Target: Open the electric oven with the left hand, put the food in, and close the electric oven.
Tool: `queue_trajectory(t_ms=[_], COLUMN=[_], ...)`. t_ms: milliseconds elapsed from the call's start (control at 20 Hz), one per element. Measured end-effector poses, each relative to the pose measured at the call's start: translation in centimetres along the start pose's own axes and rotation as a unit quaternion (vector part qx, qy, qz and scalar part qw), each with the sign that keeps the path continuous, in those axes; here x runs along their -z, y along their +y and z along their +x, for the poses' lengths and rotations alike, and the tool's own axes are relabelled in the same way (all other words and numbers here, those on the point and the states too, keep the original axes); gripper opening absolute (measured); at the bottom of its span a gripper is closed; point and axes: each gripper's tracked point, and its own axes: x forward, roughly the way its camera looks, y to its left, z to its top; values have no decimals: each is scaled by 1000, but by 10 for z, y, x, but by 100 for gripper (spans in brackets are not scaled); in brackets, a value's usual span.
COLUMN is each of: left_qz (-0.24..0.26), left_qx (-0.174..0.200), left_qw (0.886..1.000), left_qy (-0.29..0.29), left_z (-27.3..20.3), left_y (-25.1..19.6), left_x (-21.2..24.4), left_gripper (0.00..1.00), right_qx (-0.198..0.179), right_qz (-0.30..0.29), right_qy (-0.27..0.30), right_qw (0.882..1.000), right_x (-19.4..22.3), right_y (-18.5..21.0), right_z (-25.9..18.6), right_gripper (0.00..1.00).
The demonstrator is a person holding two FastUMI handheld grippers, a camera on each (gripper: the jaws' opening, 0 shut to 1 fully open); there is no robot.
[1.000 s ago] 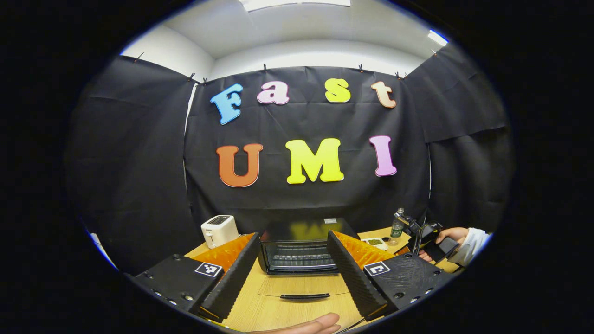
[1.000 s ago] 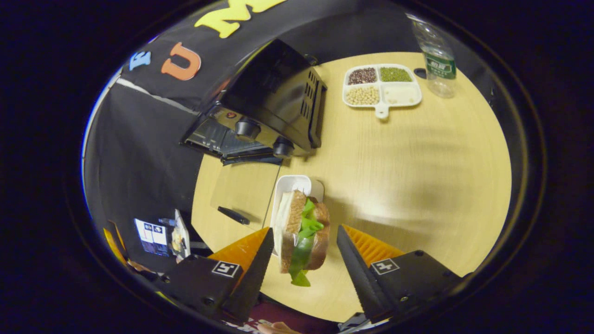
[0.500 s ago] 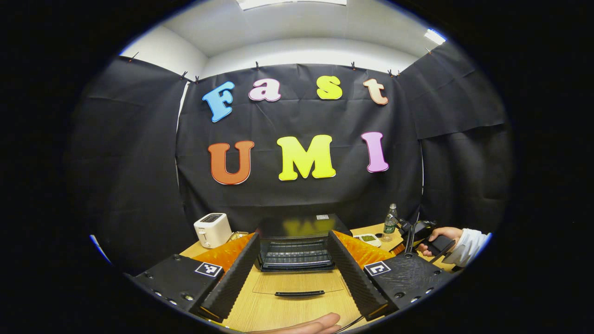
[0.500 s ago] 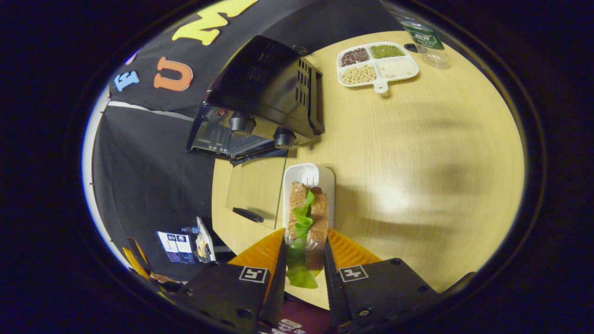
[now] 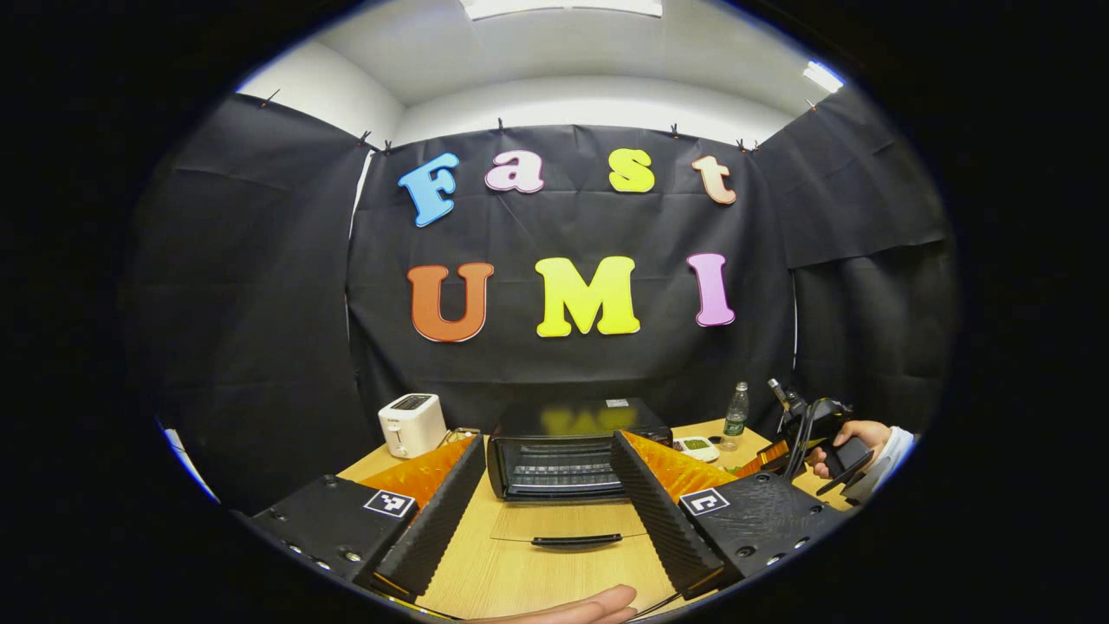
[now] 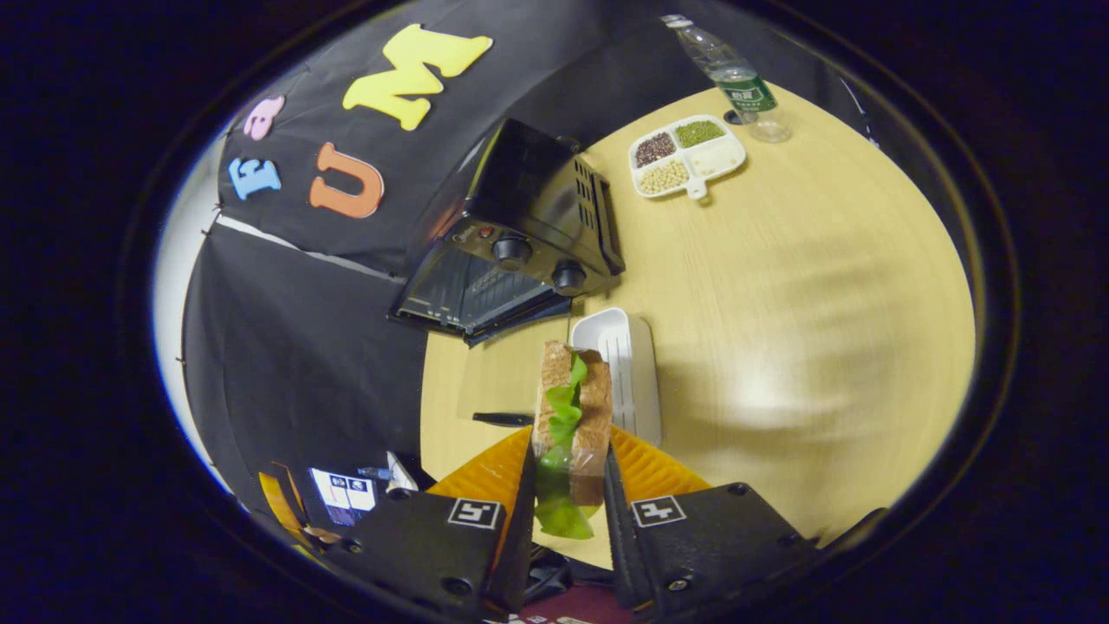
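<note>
The sandwich [image 6: 572,407] is pinched by the right gripper [image 6: 565,485], lifted off its white tray [image 6: 637,364] for loading. The left gripper [image 5: 541,503] is held spread before the open oven [image 5: 563,446], keeping the doorway clear.

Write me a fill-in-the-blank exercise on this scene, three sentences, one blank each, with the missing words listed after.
1. The right gripper is shut on the ____.
2. The oven door lies ____, flat on the table.
3. The left gripper holds nothing; its fingers stand ____.

Missing words: sandwich; open; open
</note>
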Motion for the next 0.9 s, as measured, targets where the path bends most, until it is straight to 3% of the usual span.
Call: queue_trajectory(t_ms=[150, 300, 600, 900], left_qz=[2, -3, -4, -1], left_qx=[-6, -4, -1, -11], left_qw=[1000, 1000, 1000, 1000], left_qy=[6, 6, -14, -17], left_z=[-5, -12, -20, -22], left_y=[11, 19, 34, 61], left_x=[7, 8, 1, 6], left_gripper=[95, 95, 95, 95], right_qx=[-22, -68, -127, -134], right_qz=[19, 53, 125, 161], right_qy=[-54, -85, -237, -290], right_qw=[998, 993, 955, 934], right_x=[10, 27, 1, -32], right_y=[18, 45, 93, 138], right_z=[7, 23, 78, 159], right_gripper=[42, 41, 41, 41])
